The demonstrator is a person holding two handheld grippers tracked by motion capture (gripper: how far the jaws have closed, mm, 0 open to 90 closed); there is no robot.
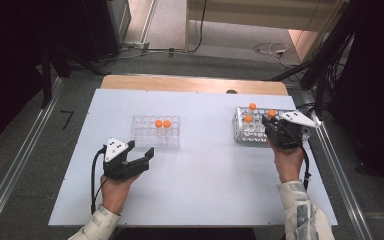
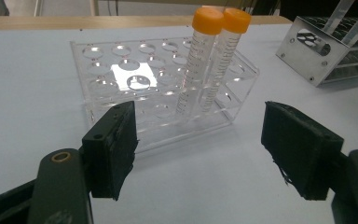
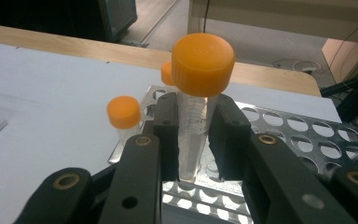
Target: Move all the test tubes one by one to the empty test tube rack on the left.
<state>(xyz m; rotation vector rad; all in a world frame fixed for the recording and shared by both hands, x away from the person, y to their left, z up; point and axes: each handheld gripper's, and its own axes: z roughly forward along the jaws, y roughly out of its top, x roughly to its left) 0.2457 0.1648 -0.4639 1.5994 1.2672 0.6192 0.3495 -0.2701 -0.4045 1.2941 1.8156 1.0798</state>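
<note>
- The white tabletop (image 1: 200, 195) carries two racks well apart from each other, with a strip of bare wood along its far edge.
- The metal rack (image 1: 244, 131) stands at the right, its perforated top holding two orange-capped tubes (image 1: 248, 119) in its holes.
- The clear plastic rack (image 1: 145, 131) sits left of centre, with two more capped tubes (image 2: 204, 65) standing side by side near its right end.
- The left gripper (image 1: 141, 156) rests low on the tabletop just in front of the clear rack, its fingers (image 2: 114, 147) spread wide with nothing between them.
- The right gripper (image 3: 193, 140) is over the metal rack, its fingers closed narrowly on the clear body of one tube (image 3: 195, 130).
- That held tube stands upright, its orange cap above the fingers and its pointed tip just above the rack's holes; whether the tip touches the rack cannot be told.
</note>
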